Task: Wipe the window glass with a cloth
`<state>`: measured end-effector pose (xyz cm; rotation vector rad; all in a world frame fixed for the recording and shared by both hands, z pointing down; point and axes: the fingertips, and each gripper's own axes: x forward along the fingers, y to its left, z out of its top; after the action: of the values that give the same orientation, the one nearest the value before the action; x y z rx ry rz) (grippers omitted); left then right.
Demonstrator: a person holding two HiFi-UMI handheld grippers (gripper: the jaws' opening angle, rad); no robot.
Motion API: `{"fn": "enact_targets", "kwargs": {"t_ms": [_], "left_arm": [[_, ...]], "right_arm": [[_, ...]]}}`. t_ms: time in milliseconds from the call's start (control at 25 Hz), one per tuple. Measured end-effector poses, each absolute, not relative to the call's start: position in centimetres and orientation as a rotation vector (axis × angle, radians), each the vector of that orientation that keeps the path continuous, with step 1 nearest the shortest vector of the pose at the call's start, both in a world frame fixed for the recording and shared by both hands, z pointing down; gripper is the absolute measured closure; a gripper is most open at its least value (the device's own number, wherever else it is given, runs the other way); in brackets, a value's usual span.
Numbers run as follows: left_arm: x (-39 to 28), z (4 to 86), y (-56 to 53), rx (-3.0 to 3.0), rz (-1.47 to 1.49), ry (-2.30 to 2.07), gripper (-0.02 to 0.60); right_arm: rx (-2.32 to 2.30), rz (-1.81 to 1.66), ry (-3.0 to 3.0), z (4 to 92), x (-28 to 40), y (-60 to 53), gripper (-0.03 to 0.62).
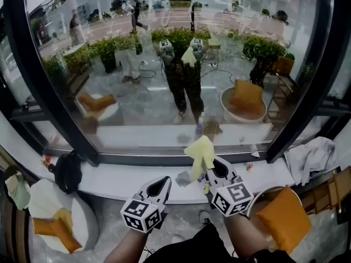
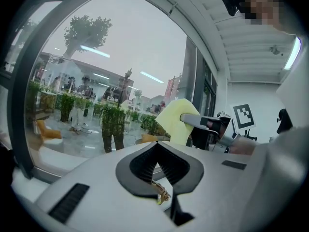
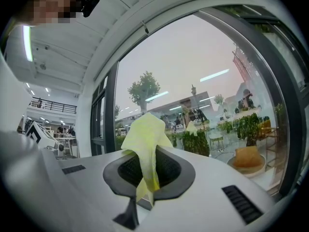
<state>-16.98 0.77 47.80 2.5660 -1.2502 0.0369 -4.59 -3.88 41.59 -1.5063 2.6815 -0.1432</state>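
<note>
Pinching soft yellow cloth point(image 3: 145, 139), right gripper point(image 3: 148, 170) jaws clamped on its crumpled middle, ribbed black pads either side. Loose folds flare past tips, near curved window glass point(image 1: 164, 64); contact unclear. Just beside, left gripper point(image 2: 157, 167) jaws pressed together, only tiny golden speck point(image 2: 163, 195) between, perhaps thread. White sill point(image 1: 109, 179) beyond both tips.

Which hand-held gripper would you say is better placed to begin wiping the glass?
Right: the right hand-held gripper is shut on the yellow cloth, facing the window glass; the left hand-held gripper holds nothing.
</note>
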Motion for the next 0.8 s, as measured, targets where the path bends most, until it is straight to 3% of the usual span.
{"fn": "enact_targets", "kwargs": {"t_ms": [800], "left_arm": [[-13.5,43.0,-12.9,2.578,-0.014,-1.39,0.583]], "right_arm": [[-1.474,0.03,2.671,34.2,-2.9,-22.3,0.551]]}}
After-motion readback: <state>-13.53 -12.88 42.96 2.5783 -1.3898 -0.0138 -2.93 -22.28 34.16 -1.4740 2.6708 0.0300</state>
